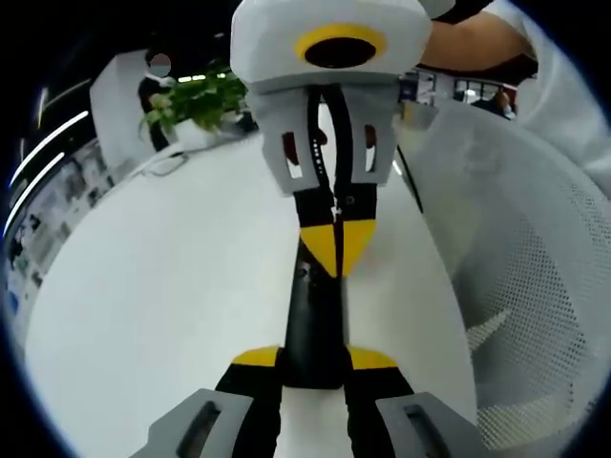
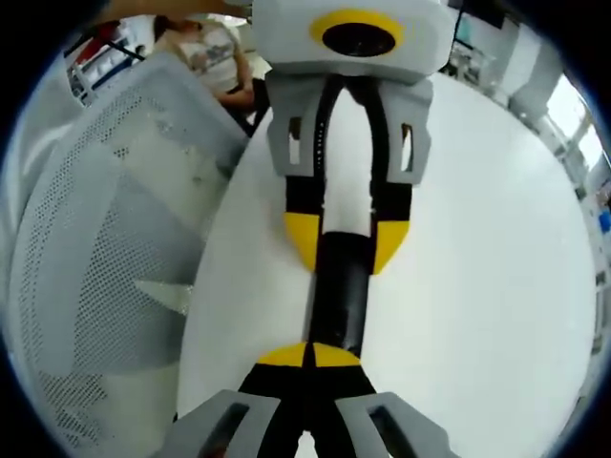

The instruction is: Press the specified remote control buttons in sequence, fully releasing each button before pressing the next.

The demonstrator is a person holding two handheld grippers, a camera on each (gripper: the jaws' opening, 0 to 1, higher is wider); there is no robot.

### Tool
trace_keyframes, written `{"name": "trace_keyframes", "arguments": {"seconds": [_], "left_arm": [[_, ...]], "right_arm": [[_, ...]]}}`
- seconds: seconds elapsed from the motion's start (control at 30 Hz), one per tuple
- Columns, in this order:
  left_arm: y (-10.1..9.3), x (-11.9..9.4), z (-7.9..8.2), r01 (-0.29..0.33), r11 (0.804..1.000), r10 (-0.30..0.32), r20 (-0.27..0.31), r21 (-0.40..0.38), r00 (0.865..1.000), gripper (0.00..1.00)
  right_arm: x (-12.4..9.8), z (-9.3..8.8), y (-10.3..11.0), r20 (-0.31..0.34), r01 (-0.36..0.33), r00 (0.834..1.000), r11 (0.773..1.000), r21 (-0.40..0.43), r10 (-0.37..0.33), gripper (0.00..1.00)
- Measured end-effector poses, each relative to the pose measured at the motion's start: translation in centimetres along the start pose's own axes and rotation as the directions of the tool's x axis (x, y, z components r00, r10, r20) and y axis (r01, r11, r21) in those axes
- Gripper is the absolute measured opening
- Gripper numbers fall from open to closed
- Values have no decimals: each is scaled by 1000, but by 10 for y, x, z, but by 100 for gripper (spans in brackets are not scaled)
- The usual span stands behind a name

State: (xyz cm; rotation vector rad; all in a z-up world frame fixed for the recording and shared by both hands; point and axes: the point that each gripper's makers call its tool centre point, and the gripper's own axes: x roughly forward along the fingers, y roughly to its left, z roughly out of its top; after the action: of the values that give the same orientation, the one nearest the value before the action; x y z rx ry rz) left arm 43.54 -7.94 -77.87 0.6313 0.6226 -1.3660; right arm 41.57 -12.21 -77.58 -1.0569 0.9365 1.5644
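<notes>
A black remote control (image 1: 313, 324) lies lengthwise over the white table (image 1: 172, 286), held at its near end between the yellow-tipped jaws of my left gripper (image 1: 315, 359). My right gripper (image 1: 334, 250) comes in from the far side with its jaws together, and its yellow tips rest on the remote's upper face. In the right gripper view, my right gripper (image 2: 311, 355) is shut and touches the near end of the remote (image 2: 340, 286). There the left gripper (image 2: 346, 239) clamps the remote from beyond. The buttons are hidden.
A white mesh chair (image 1: 535, 286) stands close against the table's edge, also seen as the mesh chair (image 2: 105, 239). A green potted plant (image 1: 196, 100) and a cable sit at the table's far side. A person's arm (image 1: 477, 43) reaches in above.
</notes>
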Motion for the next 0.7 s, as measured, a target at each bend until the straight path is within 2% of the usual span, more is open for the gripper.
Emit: {"name": "trace_keyframes", "arguments": {"seconds": [0.7], "left_arm": [[1,0,0,-7,1000,7,-9,11,1000,23]], "right_arm": [[0,1,0,10,2,1000,1000,5,-2,0]]}}
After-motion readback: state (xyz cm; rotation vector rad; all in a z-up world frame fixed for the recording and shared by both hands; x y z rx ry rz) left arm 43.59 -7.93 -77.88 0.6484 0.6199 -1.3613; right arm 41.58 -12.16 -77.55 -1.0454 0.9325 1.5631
